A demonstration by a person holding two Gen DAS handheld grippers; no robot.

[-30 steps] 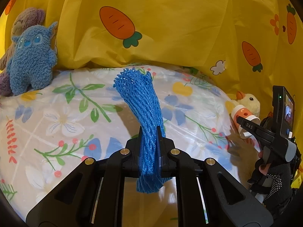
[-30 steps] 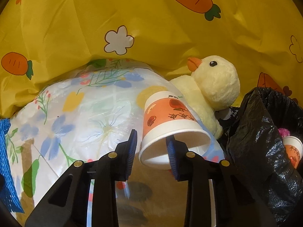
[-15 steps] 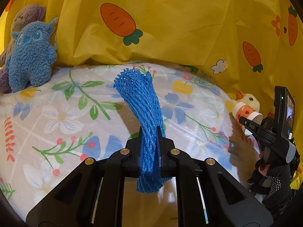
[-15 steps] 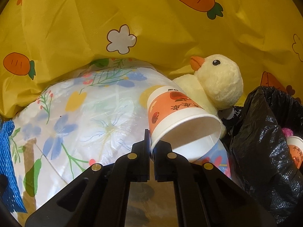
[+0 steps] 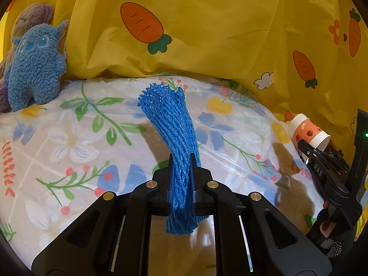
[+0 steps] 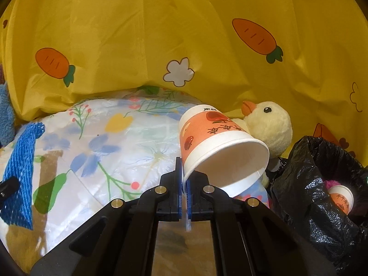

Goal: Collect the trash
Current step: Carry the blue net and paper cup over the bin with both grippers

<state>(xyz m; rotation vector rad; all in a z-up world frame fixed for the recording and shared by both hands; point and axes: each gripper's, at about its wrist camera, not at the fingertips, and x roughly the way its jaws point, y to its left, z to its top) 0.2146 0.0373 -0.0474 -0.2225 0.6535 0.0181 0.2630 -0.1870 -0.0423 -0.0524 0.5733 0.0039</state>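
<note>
My left gripper is shut on a blue foam net sleeve, which sticks up and forward from the jaws over the floral sheet. My right gripper is shut on the rim of an orange and white paper cup, held tilted with its mouth toward the camera. In the left wrist view the same cup shows at the right edge, pinched by the right gripper in a gloved hand. A black trash bag lies open at the right with another paper cup inside.
A yellow duck plush sits behind the cup beside the bag. A blue plush and a brownish plush lean at the far left. Yellow carrot-print cloth rises behind the floral bed sheet.
My right gripper closed on the cup's rim and lifted it up off the sheet, rolling a little. The left gripper and the blue net stayed put.
</note>
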